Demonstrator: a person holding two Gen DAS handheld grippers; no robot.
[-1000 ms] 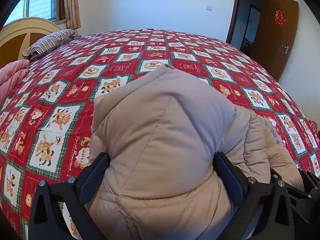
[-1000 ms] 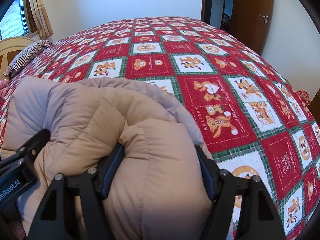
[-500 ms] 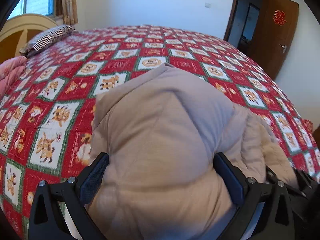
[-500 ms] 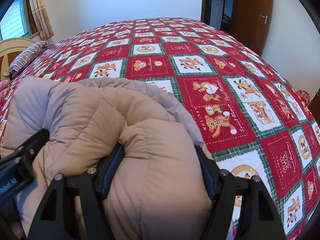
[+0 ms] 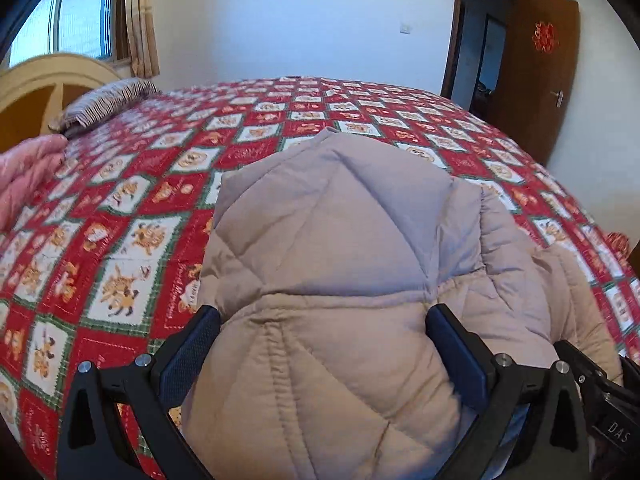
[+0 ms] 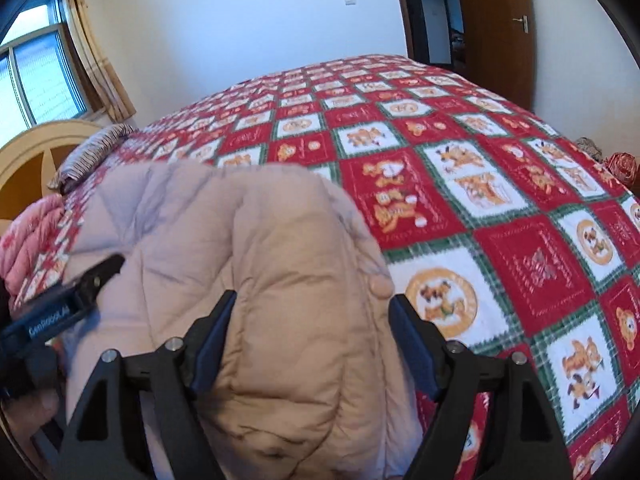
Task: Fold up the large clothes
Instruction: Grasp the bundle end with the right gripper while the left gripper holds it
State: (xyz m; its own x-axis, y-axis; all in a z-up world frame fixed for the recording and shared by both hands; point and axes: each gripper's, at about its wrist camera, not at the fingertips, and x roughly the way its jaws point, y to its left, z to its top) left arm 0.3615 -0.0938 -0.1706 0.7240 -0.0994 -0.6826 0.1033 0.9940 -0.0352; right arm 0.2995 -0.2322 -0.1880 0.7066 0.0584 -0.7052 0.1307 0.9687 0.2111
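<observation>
Jaws of both grippers point(image 5: 322, 334) point(image 6: 312, 320): left clamped on beige coat point(image 5: 332, 260), right opening around it; striped pillow point(image 5: 108, 104) beyond.

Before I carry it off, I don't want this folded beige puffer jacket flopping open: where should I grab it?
Grip the puffer jacket at its thick near edge, one bulge per gripper, coming in from the near side of the bed. The stacked layers bunch up there, so a wide pinch holds them together.

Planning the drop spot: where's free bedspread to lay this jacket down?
Free: bedspread from the beige jacket out toward the door side. Crowded: headboard side, with striped pillow and pink quilt. Both grippers straddle jacket bulk; the right's jaws are opening.
</observation>
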